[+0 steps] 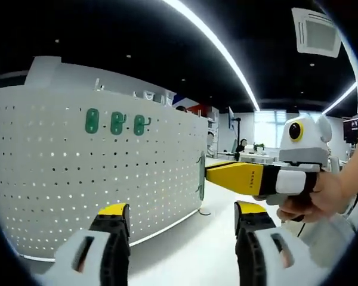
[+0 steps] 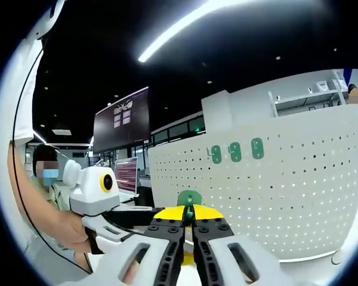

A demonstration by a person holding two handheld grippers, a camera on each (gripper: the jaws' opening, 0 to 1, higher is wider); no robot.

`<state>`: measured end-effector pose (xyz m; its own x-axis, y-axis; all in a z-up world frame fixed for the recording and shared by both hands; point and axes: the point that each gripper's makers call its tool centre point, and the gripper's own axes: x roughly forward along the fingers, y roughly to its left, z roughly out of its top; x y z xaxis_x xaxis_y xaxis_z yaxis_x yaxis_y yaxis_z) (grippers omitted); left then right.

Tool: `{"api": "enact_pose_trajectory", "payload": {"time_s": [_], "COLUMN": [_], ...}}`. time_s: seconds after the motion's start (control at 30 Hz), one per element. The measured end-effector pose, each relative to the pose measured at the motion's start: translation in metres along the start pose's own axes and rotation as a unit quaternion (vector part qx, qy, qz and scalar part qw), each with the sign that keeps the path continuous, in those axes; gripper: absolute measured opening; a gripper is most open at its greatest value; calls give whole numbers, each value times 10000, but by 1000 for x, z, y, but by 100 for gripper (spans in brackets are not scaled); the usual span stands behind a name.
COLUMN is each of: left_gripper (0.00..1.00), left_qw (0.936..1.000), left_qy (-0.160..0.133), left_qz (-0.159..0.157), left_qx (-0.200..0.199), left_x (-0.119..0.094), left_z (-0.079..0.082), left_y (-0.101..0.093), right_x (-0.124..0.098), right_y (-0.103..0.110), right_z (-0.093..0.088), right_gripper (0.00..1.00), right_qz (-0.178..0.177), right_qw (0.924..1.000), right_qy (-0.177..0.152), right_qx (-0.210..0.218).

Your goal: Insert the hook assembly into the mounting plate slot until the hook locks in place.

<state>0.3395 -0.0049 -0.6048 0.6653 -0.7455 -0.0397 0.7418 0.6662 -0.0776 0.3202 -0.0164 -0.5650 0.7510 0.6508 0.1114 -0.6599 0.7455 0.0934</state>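
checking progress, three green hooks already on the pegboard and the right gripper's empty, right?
Not empty. The right gripper view shows the right gripper shut on a green hook. Three green hooks do sit on the pegboard.

The left gripper view rides low behind its own jaws and faces the white pegboard (image 1: 95, 173) at an angle from its front, near enough that the panel spans most of the view, with the ceiling light strip (image 1: 218, 44) overhead. The right gripper (image 1: 204, 173) comes in from the pegboard's right edge.

The right gripper view looks from a little farther back, toward the same pegboard (image 2: 274, 190), which fills the right half; a dark wall screen (image 2: 122, 119) lies left of it.

Both views share the pegboard face and the three green hooks (image 1: 117, 123) (image 2: 235, 152) mounted high on it.
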Motion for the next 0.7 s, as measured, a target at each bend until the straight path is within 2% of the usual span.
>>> {"api": "enact_pose_trajectory", "payload": {"time_s": [0.1,0.5,0.6,0.7], "left_gripper": [84,81,80,80], "left_qw": [10000,10000,9999,9999], "left_qy": [-31,-41,-38,-44], "left_qz": [73,86,97,109], "left_qx": [8,-29,-38,-58], "left_x": [0,-2,-3,-3], "left_z": [1,1,1,1], "left_y": [3,3,4,5], "right_x": [0,1,0,-5], "right_y": [0,-1,-8,-23], "right_z": [0,0,3,4], "right_gripper": [1,1,1,1], "right_qz": [1,-36,-232,-583], "right_qw": [10000,10000,9996,9980], "right_qy": [-13,30,17,78], "right_qx": [37,-76,-148,-240]}}
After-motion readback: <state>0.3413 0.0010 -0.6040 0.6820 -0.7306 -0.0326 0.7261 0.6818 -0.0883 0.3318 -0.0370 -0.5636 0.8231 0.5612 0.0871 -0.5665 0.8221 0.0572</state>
